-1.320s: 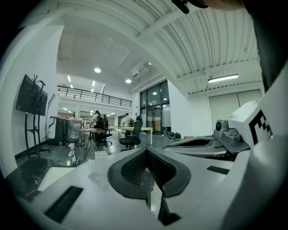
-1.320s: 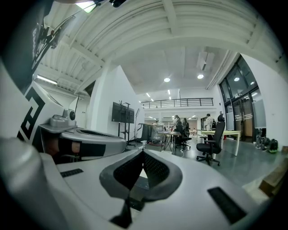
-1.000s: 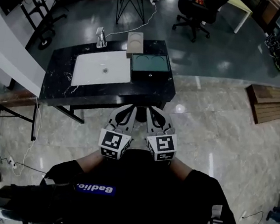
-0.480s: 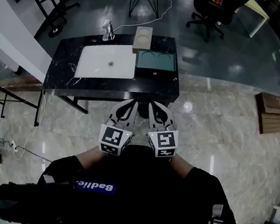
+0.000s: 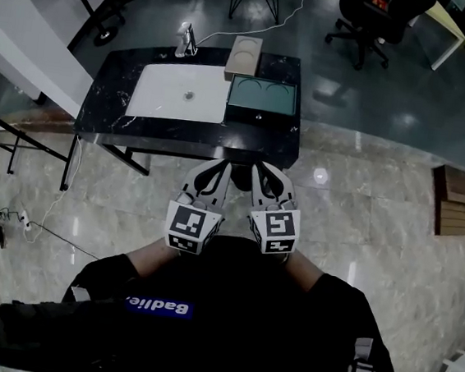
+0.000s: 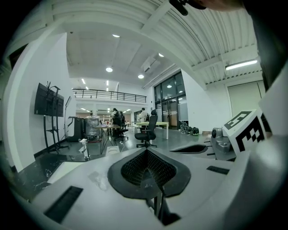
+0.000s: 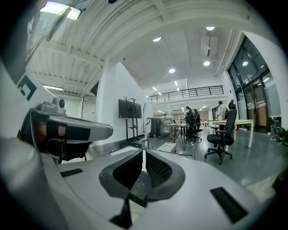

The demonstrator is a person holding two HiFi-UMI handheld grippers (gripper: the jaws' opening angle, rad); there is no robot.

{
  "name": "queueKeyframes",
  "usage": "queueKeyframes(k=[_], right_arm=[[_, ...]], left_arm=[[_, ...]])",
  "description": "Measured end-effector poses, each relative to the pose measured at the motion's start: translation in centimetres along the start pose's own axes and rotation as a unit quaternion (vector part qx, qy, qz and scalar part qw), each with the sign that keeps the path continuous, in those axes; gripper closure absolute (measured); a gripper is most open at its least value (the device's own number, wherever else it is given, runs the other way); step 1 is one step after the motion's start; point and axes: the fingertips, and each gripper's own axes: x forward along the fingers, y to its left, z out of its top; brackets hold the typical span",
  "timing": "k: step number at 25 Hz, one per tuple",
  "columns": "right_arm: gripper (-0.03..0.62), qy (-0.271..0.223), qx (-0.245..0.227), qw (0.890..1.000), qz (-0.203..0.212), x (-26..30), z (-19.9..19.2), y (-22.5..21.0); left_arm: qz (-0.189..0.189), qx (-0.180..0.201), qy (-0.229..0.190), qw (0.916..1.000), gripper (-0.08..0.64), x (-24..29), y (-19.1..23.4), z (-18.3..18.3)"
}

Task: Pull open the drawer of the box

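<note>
Nothing done yet: the box (image 5: pixel 262 96) at twelve o'clock has its drawer (image 5: pixel 260 119) closed. The left gripper (image 5: pixel 220 168) and right gripper (image 5: pixel 259 172) are pinched together, empty, well short.

A dark, low, rectangular box (image 5: pixel 261 103) sits flat on the right end of a black marble counter (image 5: pixel 107 118), just right of the white sink (image 5: pixel 181 93) set into that counter. Its top is a pale green panel with two faint round outlines side by side. The front of the box faces the near side of the counter and stands back from the near edge. The drawer (image 5: pixel 260 119) in that dark front is shut, flush with the box, with one small pale knob (image 5: pixel 259 117) at its middle.
</note>
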Motion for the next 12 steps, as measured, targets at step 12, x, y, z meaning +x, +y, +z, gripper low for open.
queueKeyframes(k=[12], right_arm=[[0.581,0.089,0.015,0.996,0.0,5.7,-5.5,-2.0]], left_arm=[[-0.007,-0.018,0.002,0.9998,0.568,2.6,3.7,-1.2]])
